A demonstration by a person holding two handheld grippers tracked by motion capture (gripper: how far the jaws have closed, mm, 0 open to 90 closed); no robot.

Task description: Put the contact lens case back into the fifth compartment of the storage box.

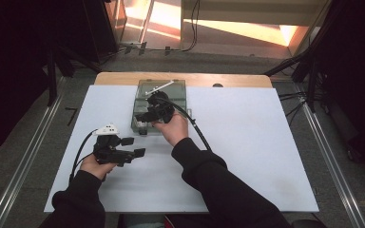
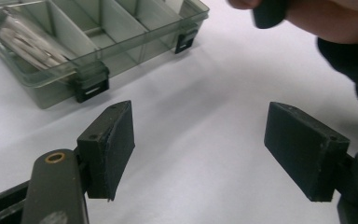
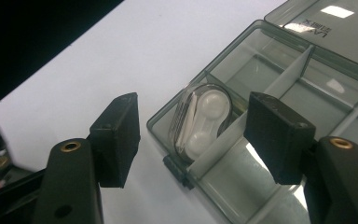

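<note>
A clear compartment box is sitting at 12 o'clock on the white table, holding a contact lens case in a corner compartment. The right gripper is hovering above it, fingers wide. The left gripper is resting at 8 o'clock, fingers wide, empty.

Upside-down print on box lid, too blurred to read

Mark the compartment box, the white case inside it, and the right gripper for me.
compartment box [image 3: 279, 77], right gripper view, on a divider wall.
white case [image 3: 204, 122], right gripper view, on its white middle.
right gripper [image 3: 193, 135], right gripper view, midway between its open tips.
</note>
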